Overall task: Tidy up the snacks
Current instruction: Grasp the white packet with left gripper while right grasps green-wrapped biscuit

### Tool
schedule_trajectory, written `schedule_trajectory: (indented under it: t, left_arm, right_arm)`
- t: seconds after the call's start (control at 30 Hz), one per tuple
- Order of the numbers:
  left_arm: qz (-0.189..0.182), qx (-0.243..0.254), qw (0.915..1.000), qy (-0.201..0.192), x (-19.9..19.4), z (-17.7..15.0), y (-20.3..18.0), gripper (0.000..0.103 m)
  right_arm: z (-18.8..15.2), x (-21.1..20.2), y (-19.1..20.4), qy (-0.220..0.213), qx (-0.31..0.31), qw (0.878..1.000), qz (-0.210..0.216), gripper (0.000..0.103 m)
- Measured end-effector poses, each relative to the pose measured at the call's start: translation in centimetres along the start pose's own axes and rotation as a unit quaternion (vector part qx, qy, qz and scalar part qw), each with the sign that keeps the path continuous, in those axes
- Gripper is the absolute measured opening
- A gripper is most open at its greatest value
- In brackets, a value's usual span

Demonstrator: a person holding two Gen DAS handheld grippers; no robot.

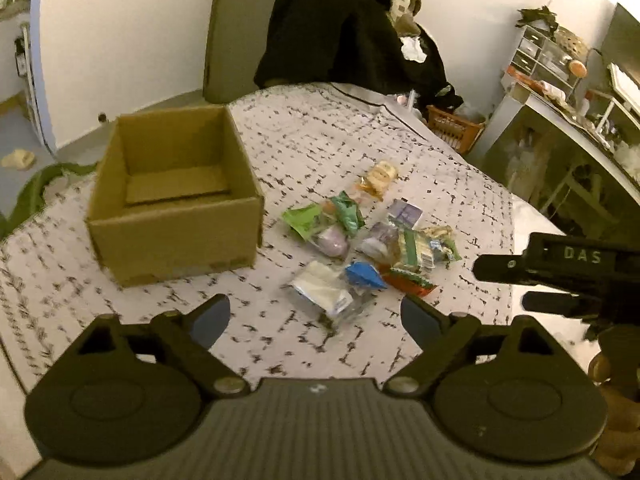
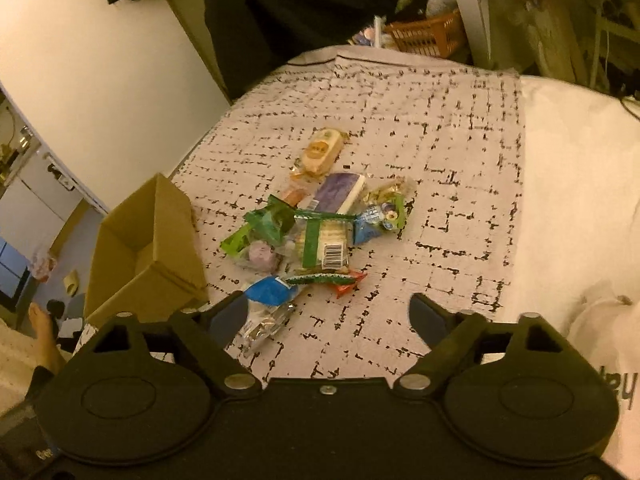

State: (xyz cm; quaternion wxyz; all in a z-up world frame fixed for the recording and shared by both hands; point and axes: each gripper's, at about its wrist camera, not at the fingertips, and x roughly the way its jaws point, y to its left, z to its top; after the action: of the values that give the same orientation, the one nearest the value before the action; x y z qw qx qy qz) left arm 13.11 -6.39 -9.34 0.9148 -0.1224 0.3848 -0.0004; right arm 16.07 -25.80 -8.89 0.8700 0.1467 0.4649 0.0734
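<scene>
An open, empty cardboard box (image 1: 172,192) stands on the patterned bedspread (image 1: 320,136). To its right lies a loose pile of snack packets (image 1: 360,248). In the right wrist view the pile includes a cracker pack with a green band (image 2: 320,240), a purple bar (image 2: 340,192), a round-biscuit pack (image 2: 322,150) and a blue packet (image 2: 268,290). My left gripper (image 1: 316,312) is open just short of a clear packet with white contents (image 1: 324,288). My right gripper (image 2: 328,312) is open near the pile's front edge, holding nothing. The box (image 2: 144,256) stands to its left.
The right gripper's black housing (image 1: 568,264) juts in from the right, with a hand (image 1: 616,400) below it. Dark clothes (image 1: 340,28) hang beyond the bed. An orange basket (image 2: 432,36) and a cluttered desk (image 1: 560,92) stand at the far right. White bedding (image 2: 580,200) lies to the right; a bare foot (image 2: 42,332) is at lower left.
</scene>
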Motion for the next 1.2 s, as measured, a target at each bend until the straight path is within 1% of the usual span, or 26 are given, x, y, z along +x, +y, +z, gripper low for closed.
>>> schedule_trajectory:
  t: [0.2, 0.33, 0.4, 0.5, 0.6, 0.67, 0.87, 0.93, 0.97, 1.03, 1.13, 1.2]
  left_arm:
    - [-0.008, -0.038, 0.9992, 0.004, 2.7, 0.2, 0.2, 0.086]
    - [-0.004, -0.062, 0.998, 0.01, 4.3, 0.5, 0.6, 0.077]
    - [-0.001, -0.07, 0.9975, 0.01, 5.1, 0.5, 0.8, 0.076]
    - [0.004, -0.077, 0.9968, 0.022, 6.6, 0.5, 1.1, 0.073]
    - [0.002, -0.086, 0.9955, 0.04, 8.1, 0.3, 1.2, 0.073]
    - [0.004, -0.094, 0.9942, 0.051, 9.2, 0.2, 1.4, 0.073]
    - [0.015, -0.115, 0.9918, 0.055, 11.1, -0.1, 1.7, 0.073]
    - [0.03, -0.119, 0.9906, 0.06, 11.7, 0.0, 1.6, 0.073]
    - [0.03, -0.122, 0.9903, 0.06, 11.9, 0.0, 1.6, 0.073]
    - [0.028, -0.128, 0.9894, 0.063, 12.4, 0.1, 1.5, 0.074]
    - [0.019, -0.147, 0.9869, 0.063, 13.1, 0.0, 1.4, 0.076]
    - [0.024, -0.158, 0.9852, 0.062, 13.4, 0.2, 1.3, 0.077]
  right_arm:
    - [1.0, 2.5, 0.4, 0.009, 0.018, 1.0, 0.005, 0.08]
    - [1.7, 3.9, 0.5, 0.01, 0.03, 0.999, 0.008, 0.08]
    - [2.1, 4.7, 0.7, 0.015, 0.037, 0.999, 0.004, 0.08]
    - [2.7, 5.7, 0.9, 0.019, 0.041, 0.999, -0.007, 0.08]
    - [3.0, 6.9, 1.1, 0.024, 0.05, 0.998, -0.015, 0.08]
    - [2.9, 7.7, 1.1, 0.02, 0.051, 0.998, -0.022, 0.08]
    - [2.2, 9.4, 0.8, 0.009, 0.053, 0.998, -0.027, 0.08]
    - [2.1, 9.7, 0.9, 0.013, 0.048, 0.999, -0.023, 0.08]
    - [2.0, 9.9, 1.0, 0.013, 0.043, 0.999, -0.019, 0.08]
    - [1.9, 10.2, 1.2, 0.009, 0.026, 0.999, -0.028, 0.08]
    - [2.0, 10.3, 0.8, 0.004, 0.032, 0.999, -0.03, 0.08]
    - [2.0, 10.4, 0.8, -0.001, 0.03, 0.999, -0.033, 0.08]
